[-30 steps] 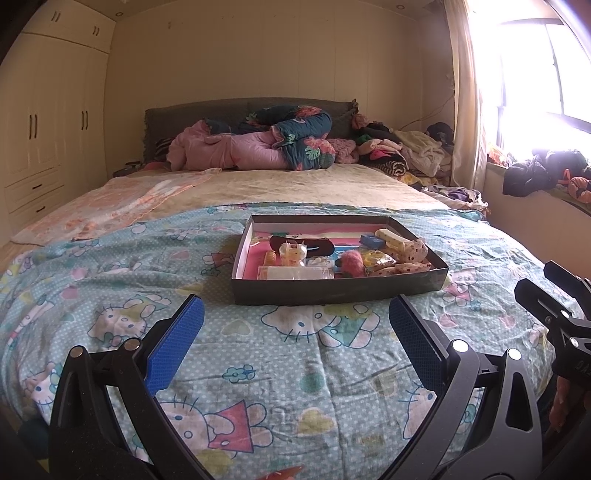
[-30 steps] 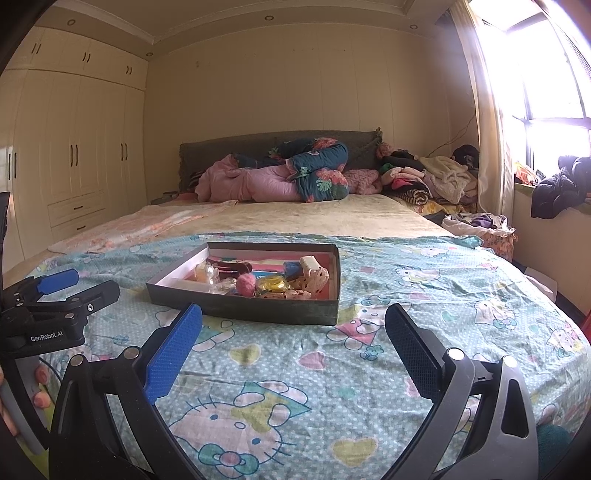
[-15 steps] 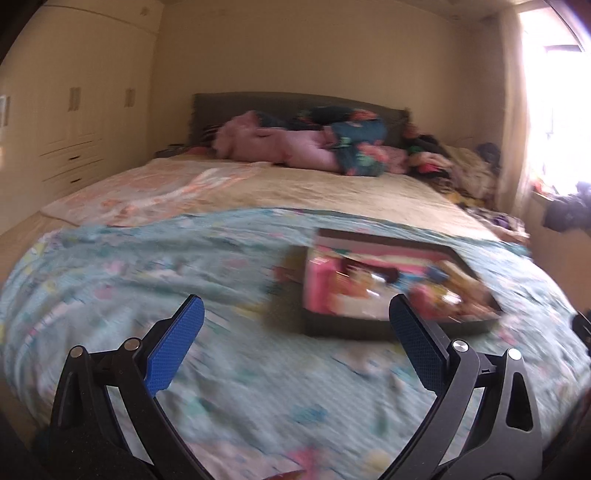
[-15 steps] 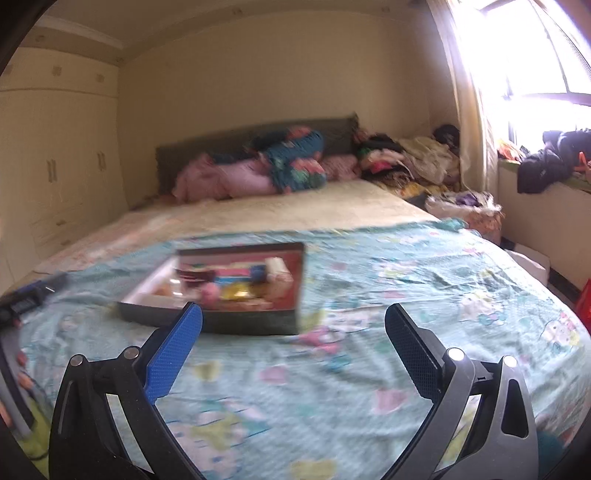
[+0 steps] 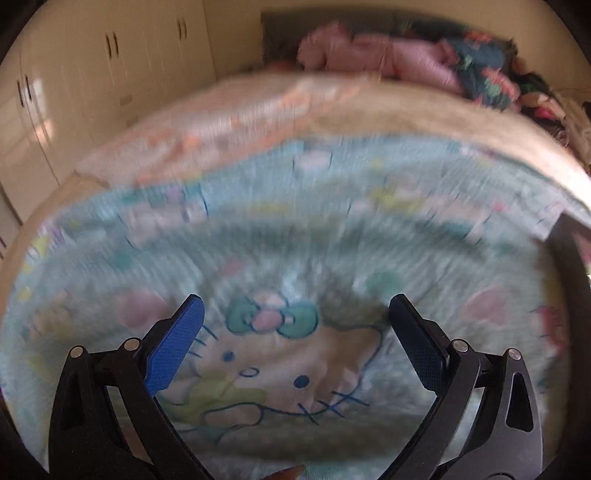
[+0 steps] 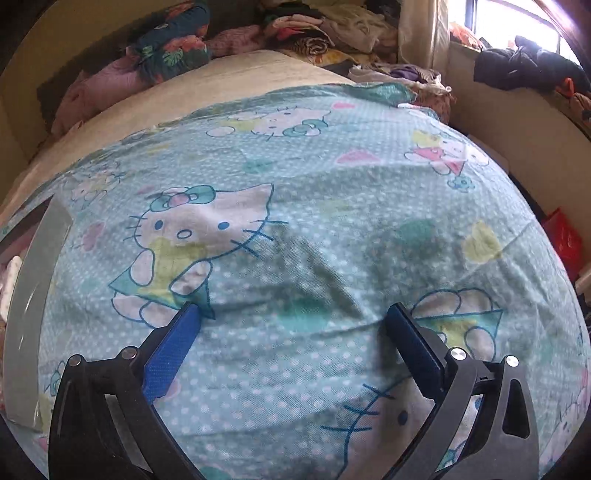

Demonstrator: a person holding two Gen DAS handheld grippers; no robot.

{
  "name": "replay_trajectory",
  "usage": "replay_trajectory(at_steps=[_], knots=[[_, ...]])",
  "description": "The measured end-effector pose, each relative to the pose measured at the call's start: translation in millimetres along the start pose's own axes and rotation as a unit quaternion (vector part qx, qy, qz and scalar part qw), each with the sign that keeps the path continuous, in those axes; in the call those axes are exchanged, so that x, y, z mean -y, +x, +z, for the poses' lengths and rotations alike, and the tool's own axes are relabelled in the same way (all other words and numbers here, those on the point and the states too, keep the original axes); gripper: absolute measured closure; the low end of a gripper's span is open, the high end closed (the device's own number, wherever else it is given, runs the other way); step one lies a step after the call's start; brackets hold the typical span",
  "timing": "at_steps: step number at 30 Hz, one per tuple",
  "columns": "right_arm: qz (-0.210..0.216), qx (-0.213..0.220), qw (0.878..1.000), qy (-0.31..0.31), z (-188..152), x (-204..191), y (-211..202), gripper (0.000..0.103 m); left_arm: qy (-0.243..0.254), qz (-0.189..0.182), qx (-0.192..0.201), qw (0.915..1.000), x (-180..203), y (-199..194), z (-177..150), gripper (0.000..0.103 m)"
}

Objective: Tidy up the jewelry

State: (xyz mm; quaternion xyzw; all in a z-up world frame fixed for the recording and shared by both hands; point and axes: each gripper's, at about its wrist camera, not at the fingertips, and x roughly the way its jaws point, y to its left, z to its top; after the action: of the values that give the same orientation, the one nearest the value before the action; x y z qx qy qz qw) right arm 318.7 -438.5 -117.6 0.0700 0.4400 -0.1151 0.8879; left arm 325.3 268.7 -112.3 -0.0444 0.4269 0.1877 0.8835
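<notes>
Both wrist views dropping from room-level to close over the teal cartoon-cat bedsheet [image 6: 314, 229]; left gripper [image 5: 295, 317] and right gripper [image 6: 293, 319] fingers spread, empty; dark cardboard jewelry tray [image 5: 570, 258] sliding to 3 o'clock left view, 9 o'clock right; sorting not yet begun

My left wrist camera looks forward along my left gripper [image 5: 295, 336], tilted down and close over the cartoon-cat bedspread [image 5: 295, 240], facing the far headboard [image 5: 280, 33] and the wardrobe [image 5: 92, 74] on the left. This view is blurred. My right wrist camera looks along my right gripper [image 6: 293, 334], also low over the bedspread [image 6: 314, 184], angled toward the window [image 6: 509, 22] far right. Both views share the bedspread, the far bedding pile and an edge of the box [image 5: 569, 258] [image 6: 33, 295].
</notes>
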Motion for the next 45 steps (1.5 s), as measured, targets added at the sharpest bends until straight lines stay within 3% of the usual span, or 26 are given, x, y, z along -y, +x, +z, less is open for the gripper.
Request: replay_trajectory(at_steps=[1, 8, 45], knots=[[-0.007, 0.004, 1.000, -0.005, -2, -2, 0, 0.005, -0.005, -0.006, -0.014, 0.9999, -2, 6, 0, 0.010], [0.006, 0.009, 1.000, 0.003, -10, 9, 0, 0.005, -0.013, -0.017, -0.011, 0.9997, -6, 2, -4, 0.010], [0.007, 0.009, 1.000, 0.004, 1, 2, -1, 0.005, -0.013, -0.018, -0.011, 0.9997, -8, 2, -5, 0.010]])
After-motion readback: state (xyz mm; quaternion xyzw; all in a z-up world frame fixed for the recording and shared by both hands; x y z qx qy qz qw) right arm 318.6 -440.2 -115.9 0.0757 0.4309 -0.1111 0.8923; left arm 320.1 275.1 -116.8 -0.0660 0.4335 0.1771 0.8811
